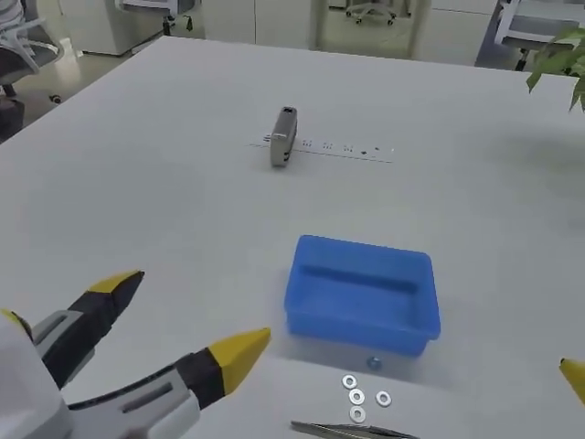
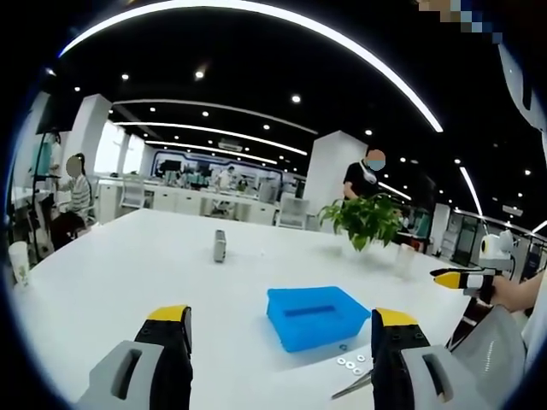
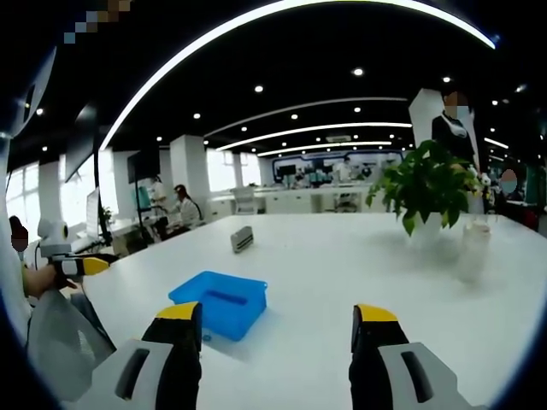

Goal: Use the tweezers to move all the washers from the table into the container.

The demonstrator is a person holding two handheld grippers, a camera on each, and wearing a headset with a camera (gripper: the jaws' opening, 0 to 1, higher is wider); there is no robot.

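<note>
The tweezers [image 1: 352, 428] lie flat on the white table [image 1: 137, 201] at the bottom edge of the head view, right of centre, partly cut off by the frame. Just above them four washers [image 1: 357, 397] sit in a loose cluster on the tabletop, the lowest one just beside the tweezers.

The left gripper [image 1: 187, 318] fills the lower left corner. Its two yellow-tipped fingers are spread wide with nothing between them. Only one yellow tip of the right gripper [image 3: 276, 313] shows at the lower right edge of the head view. In the right gripper view its fingers stand well apart and hold nothing.

A small bluish speck [image 1: 373, 363] lies between the washers and the near wall of the container. It may be another washer, but it is too small to tell. The container [image 1: 361, 293], a blue open tray, sits right of centre, near the washers but not touching them.

Farther up, near the top centre, a white power strip [image 1: 343, 148] lies on the table with a grey plug [image 1: 284, 135] at its left end. Leaves of a plant [image 1: 559, 55] show in the upper right corner.
</note>
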